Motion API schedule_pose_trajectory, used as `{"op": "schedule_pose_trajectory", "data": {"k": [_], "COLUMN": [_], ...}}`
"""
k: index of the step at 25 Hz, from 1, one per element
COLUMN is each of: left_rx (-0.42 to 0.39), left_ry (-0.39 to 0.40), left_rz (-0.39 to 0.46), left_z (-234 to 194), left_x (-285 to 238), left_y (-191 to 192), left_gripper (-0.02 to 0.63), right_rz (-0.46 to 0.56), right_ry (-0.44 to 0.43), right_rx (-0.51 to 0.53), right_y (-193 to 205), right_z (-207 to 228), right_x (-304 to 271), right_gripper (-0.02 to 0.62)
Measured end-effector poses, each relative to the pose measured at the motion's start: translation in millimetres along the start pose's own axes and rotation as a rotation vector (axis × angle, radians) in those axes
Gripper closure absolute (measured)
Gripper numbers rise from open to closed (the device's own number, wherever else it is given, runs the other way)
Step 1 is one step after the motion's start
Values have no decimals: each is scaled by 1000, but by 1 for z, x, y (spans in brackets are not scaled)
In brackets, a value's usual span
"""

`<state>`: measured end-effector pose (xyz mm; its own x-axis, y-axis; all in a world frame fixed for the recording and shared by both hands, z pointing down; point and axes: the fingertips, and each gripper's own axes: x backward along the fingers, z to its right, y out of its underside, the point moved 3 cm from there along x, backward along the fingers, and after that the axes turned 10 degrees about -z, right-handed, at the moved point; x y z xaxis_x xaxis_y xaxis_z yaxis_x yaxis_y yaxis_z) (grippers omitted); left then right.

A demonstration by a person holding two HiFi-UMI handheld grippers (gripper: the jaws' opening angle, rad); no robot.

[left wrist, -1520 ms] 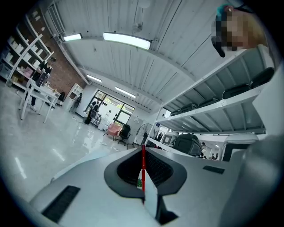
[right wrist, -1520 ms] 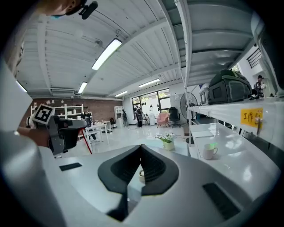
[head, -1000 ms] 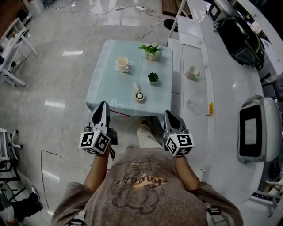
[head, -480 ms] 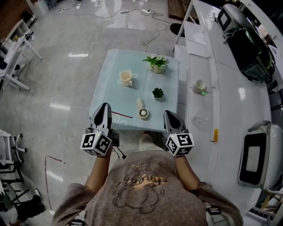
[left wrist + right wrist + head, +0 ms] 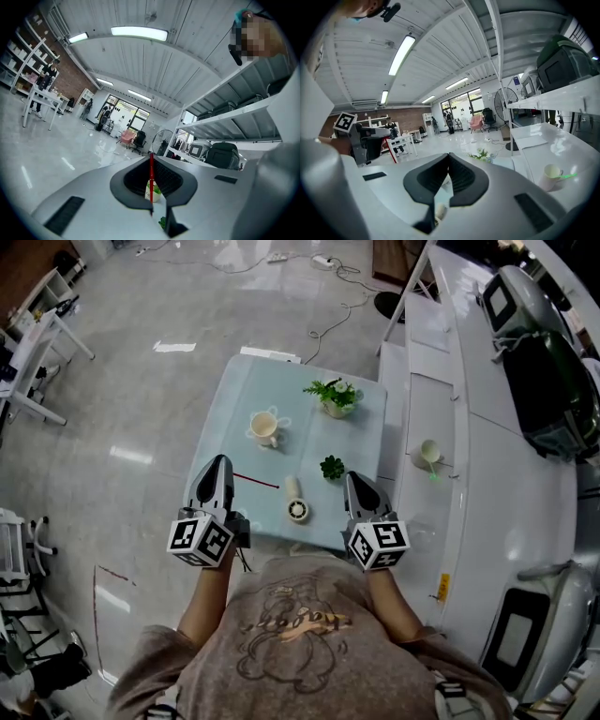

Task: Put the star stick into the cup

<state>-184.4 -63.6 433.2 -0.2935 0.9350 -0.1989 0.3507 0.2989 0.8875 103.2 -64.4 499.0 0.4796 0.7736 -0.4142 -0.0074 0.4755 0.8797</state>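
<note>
A thin red star stick juts rightwards from my left gripper, which is shut on it above the near left part of the pale blue table. In the left gripper view the stick stands upright between the closed pads. The cream cup stands upright mid-table, beyond and right of the left gripper. My right gripper hovers over the table's near right edge, pads together and holding nothing. The right gripper view shows the left gripper with the stick.
A flowering potted plant stands at the table's far right, a small green plant and a white roll nearer me. A white counter runs along the right with another cup. Glossy floor surrounds the table.
The table has drawn closer beneath me; both grippers now hang over its near edge instead of short of it. The stick stays in the left gripper.
</note>
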Motion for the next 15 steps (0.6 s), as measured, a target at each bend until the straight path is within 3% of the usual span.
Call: {"op": "schedule_pose_trajectory", "data": {"k": [6, 15], "left_rx": [-7, -23], "left_ry": [-37, -39], "left_rz": [16, 2], "left_z": [0, -4], "left_x": [-38, -63], "left_y": [-10, -21], "left_gripper": [577, 577], "right_rz": [-13, -23], "right_ry": [-26, 7], "right_rx": [-11, -35], "right_y": [-12, -17], "right_z": [26, 44], "right_x": [-26, -33], "right_gripper": [594, 594]}}
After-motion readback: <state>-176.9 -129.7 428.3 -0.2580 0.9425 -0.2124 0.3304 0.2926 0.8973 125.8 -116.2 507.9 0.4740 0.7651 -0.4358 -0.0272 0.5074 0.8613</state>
